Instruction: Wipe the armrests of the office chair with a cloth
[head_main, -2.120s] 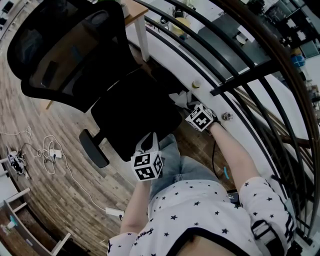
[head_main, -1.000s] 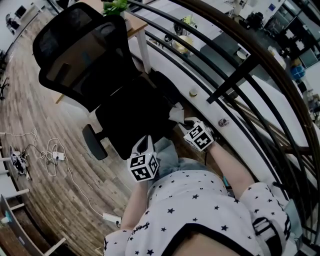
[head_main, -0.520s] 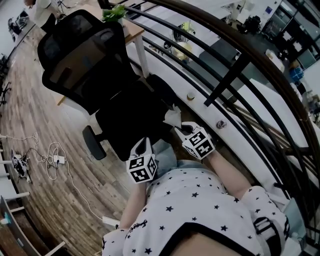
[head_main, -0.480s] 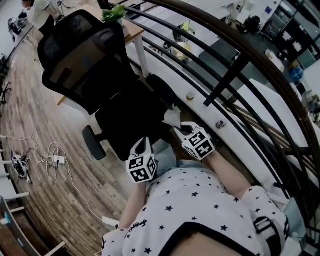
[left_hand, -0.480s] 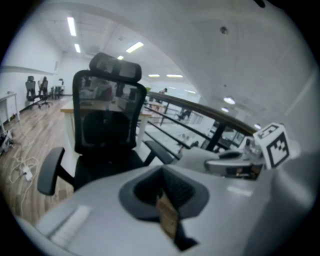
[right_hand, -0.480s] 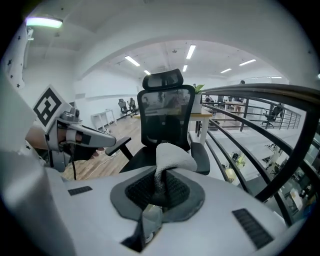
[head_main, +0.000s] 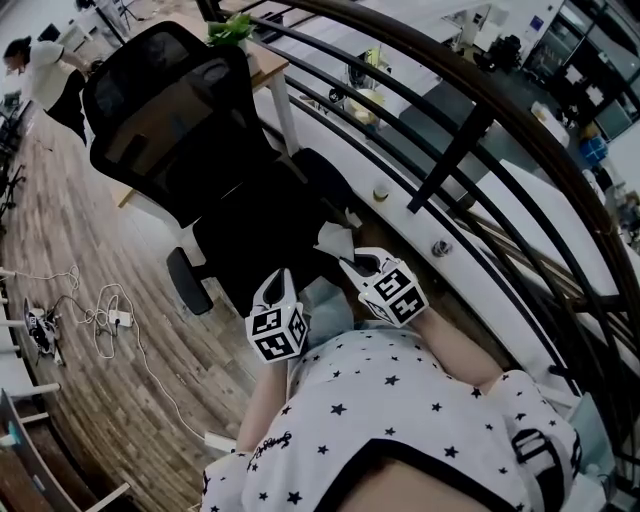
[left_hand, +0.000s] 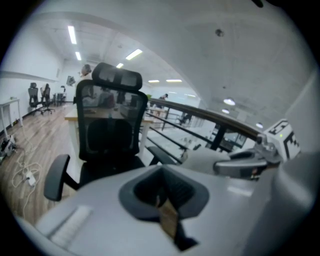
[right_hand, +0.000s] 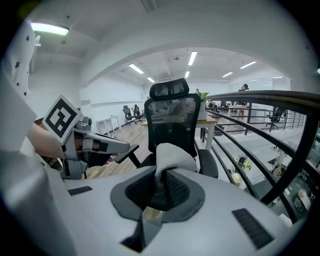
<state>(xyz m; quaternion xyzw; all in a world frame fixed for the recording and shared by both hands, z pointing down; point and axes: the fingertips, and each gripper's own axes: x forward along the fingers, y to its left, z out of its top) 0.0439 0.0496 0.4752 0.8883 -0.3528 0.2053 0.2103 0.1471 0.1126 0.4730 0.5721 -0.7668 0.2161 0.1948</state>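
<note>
The black office chair (head_main: 250, 225) stands in front of me, mesh back at the far side. Its left armrest (head_main: 188, 282) and right armrest (head_main: 322, 175) flank the seat. My right gripper (head_main: 350, 262) is shut on a white cloth (head_main: 334, 240), which hangs over the seat's front right corner, short of the right armrest. In the right gripper view the cloth (right_hand: 172, 156) bulges up out of the jaws of the right gripper (right_hand: 162, 190). My left gripper (head_main: 283, 283) hovers at the seat's front edge, shut and holding nothing; the left gripper (left_hand: 162, 192) faces the chair (left_hand: 112, 125).
A black metal railing (head_main: 450, 150) runs close along the chair's right side, with a white ledge below it. A wooden table (head_main: 262, 60) stands behind the chair. Cables and a power strip (head_main: 105, 318) lie on the wood floor at left. A person (head_main: 45, 75) stands far left.
My right gripper has drawn the cloth back from beside the right armrest toward the seat's front corner. Both grippers have come closer to my body. A person has appeared at far left.
</note>
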